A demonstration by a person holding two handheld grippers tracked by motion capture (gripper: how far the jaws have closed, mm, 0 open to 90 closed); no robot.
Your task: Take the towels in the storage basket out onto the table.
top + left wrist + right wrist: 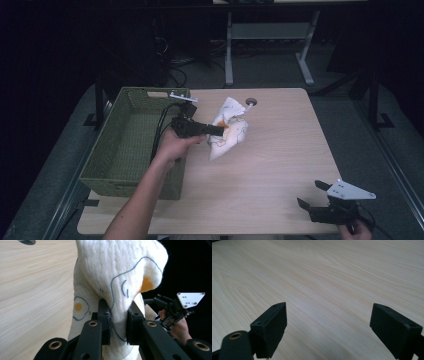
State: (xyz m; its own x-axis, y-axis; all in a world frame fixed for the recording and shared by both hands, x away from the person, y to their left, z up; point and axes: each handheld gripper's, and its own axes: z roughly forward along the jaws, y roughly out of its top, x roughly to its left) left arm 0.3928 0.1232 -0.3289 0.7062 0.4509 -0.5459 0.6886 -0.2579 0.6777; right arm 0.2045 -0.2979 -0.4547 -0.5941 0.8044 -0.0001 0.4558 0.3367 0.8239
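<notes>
At the near right corner of the wooden table (280,170), the right gripper (311,194) rests low beside the edge in the person's right hand (356,231), its two jaws spread wide with nothing but bare wood grain between them in the right gripper view; it sits well apart from the cloth. Farther in, toward the left of the table, the left hand (172,147) holds the left gripper (118,320) level and pointing to the right in the high view, and its jaws are clamped on a fold of the white cloth (227,127). In the left gripper view the fabric is bunched between the two black pads (103,315) and billows up above them, with more of it hanging below the jaws; its lower end reaches the table in the high view. The cloth is a soft, quilted white piece printed with blue outlines and orange-yellow spots like fried eggs. Just to the left of that hand stands a green woven basket (107,155) along the table's left edge, touching neither cloth nor gripper as far as can be told. Near the far edge a small round grommet (250,102) is set in the tabletop. Counted: two grippers, one cloth, one basket, one table.
</notes>
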